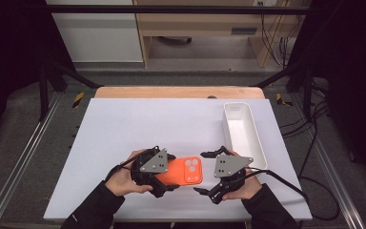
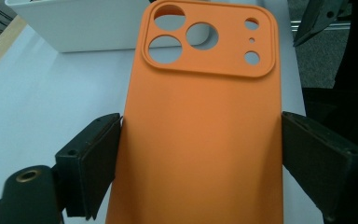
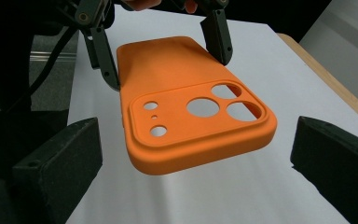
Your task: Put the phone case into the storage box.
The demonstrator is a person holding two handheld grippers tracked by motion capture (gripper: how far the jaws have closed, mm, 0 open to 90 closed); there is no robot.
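Note:
An orange phone case (image 1: 186, 171) with round camera cutouts hangs level a little above the white table top (image 1: 124, 124), near the front edge. My left gripper (image 1: 170, 172) is shut on its long sides; in the left gripper view the pads (image 2: 98, 154) press on both edges of the case (image 2: 205, 154). My right gripper (image 1: 202, 171) stands open at the case's camera end. In the right gripper view its wide-apart jaws flank that end of the case (image 3: 182, 93) without touching it, and the left gripper (image 3: 168, 67) grips the far part.
A long white tray (image 1: 257, 143) stands at the table's right side, its near end just beyond my right hand; the same tray (image 2: 74, 28) is behind the case in the left gripper view. A wooden edge (image 1: 171, 91) runs along the table's far side.

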